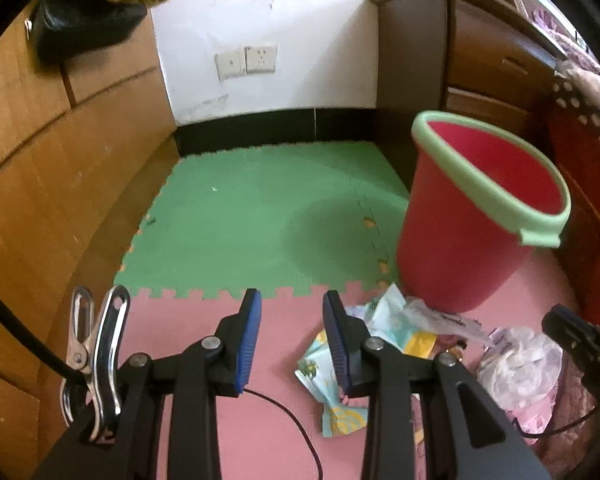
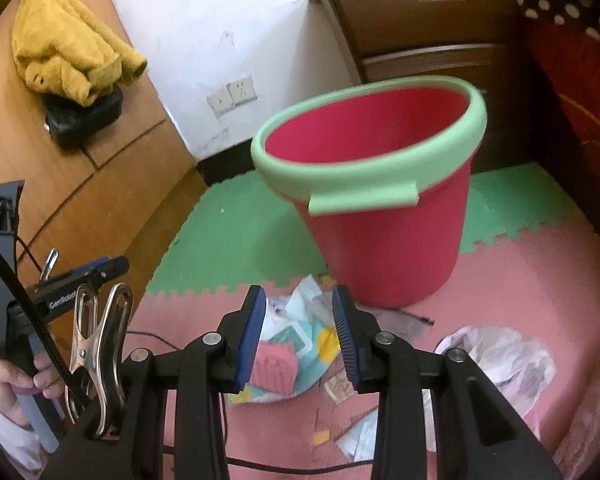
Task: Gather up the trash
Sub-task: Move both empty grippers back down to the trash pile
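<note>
Trash wrappers (image 2: 300, 344) are lying at six o'clock from the red bucket (image 2: 384, 240), and both grippers (image 1: 292, 340) (image 2: 299, 336) are hanging part-open and empty, ready for grabbing.

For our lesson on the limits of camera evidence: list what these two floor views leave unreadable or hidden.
- Red plastic bucket with pale green rim: its bottom inside is hidden by its own front wall in the right wrist view.
- Crumpled printed wrappers: print too small and blurred in both views.
- Crumpled clear plastic bag: partly covered by the right claw's dark finger in the left wrist view.
</note>
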### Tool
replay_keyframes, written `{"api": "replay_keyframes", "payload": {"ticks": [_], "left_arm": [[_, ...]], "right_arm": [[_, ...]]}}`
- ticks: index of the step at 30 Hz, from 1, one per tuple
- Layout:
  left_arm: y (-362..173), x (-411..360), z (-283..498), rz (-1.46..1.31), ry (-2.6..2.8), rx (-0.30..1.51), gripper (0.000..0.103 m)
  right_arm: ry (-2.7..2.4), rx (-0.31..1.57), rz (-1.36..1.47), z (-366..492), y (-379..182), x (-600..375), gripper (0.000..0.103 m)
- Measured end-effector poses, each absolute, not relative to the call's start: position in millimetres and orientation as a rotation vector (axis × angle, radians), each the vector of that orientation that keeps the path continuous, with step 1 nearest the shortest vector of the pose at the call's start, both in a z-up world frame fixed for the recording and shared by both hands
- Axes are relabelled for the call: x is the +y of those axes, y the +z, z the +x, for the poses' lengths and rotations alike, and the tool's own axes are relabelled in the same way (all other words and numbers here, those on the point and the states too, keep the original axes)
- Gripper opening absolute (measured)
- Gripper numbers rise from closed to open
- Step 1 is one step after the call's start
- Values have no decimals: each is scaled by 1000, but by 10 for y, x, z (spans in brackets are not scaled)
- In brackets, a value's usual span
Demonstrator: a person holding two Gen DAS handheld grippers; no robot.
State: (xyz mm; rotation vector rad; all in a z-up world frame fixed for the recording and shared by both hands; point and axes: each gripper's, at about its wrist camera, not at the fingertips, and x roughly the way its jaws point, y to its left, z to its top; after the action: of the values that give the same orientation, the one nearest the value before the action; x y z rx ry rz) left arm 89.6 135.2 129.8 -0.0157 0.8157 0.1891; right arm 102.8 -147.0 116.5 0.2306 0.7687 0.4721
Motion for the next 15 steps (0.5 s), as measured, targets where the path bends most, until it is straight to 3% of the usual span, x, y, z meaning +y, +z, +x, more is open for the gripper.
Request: {"api": "replay_keyframes", "payload": {"ticks": [15], "left_arm": [[278, 1029, 1161, -138, 54, 1028, 33]], "right_arm": [[457, 920, 230, 1031, 483, -1453, 36]]}}
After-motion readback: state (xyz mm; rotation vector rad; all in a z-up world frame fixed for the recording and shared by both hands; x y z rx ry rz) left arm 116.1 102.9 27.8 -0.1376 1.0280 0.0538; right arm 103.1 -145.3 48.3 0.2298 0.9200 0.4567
